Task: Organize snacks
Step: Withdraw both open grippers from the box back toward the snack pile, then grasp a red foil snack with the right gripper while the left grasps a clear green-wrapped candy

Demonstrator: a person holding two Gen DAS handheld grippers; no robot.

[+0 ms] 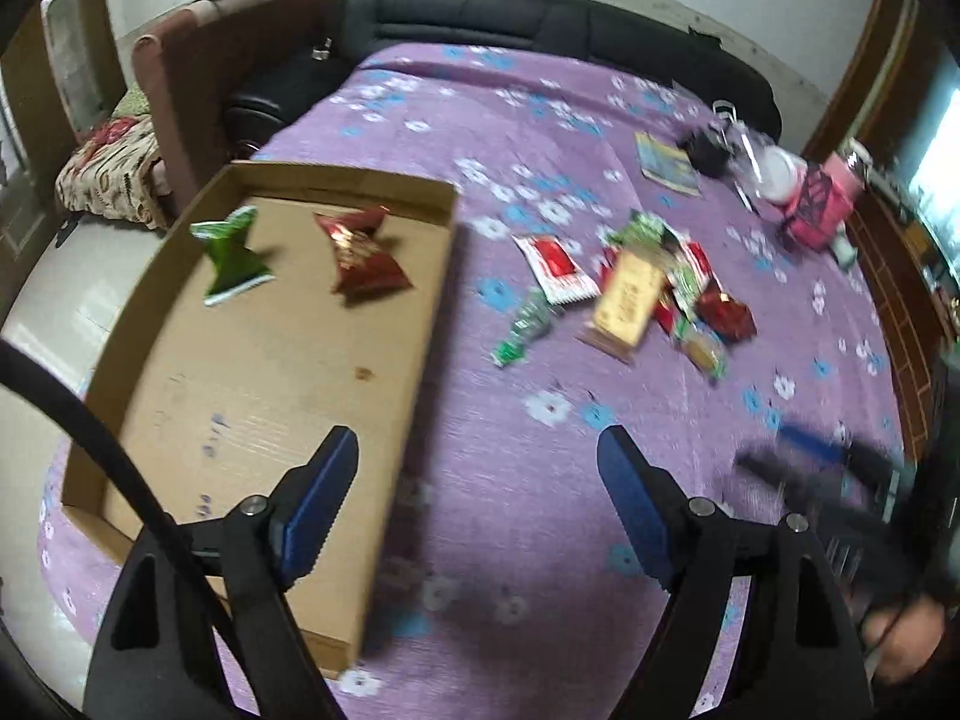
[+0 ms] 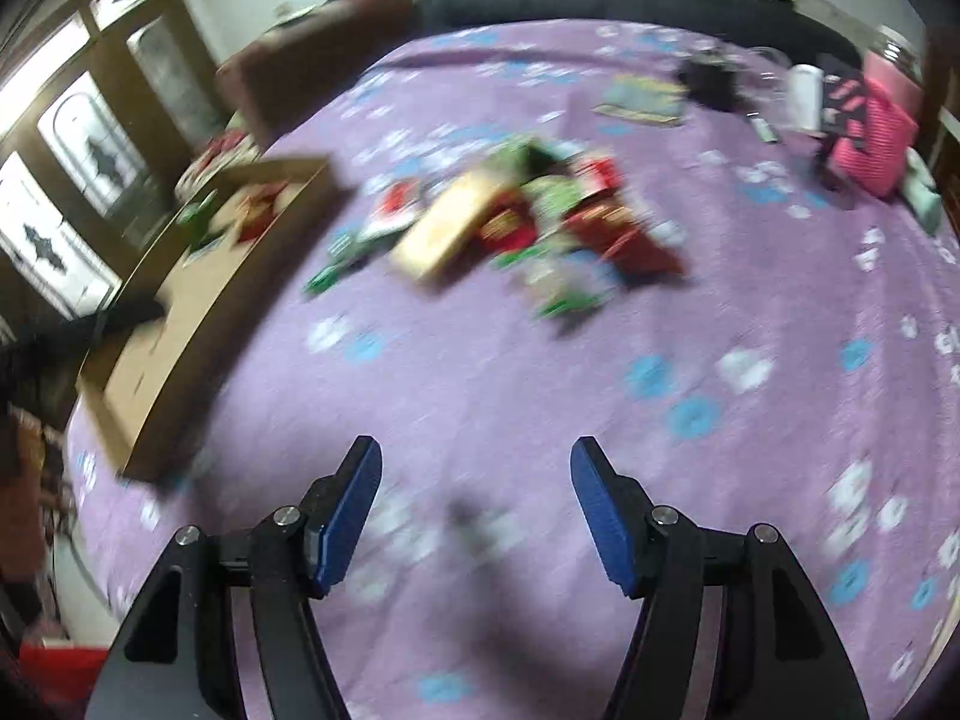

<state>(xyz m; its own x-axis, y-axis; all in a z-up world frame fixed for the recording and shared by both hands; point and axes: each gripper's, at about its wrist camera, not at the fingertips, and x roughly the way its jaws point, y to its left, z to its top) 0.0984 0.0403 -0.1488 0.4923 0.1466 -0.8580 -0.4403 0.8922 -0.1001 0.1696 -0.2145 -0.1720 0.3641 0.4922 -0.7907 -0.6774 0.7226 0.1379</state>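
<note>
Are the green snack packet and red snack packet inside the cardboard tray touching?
Apart. The left wrist view shows bare cardboard between the green snack packet and the red snack packet in the cardboard tray.

Snack pile (image 2: 516,228) motion-blurred, wrappers unreadable; cardboard tray (image 2: 180,324) smeared.
</note>
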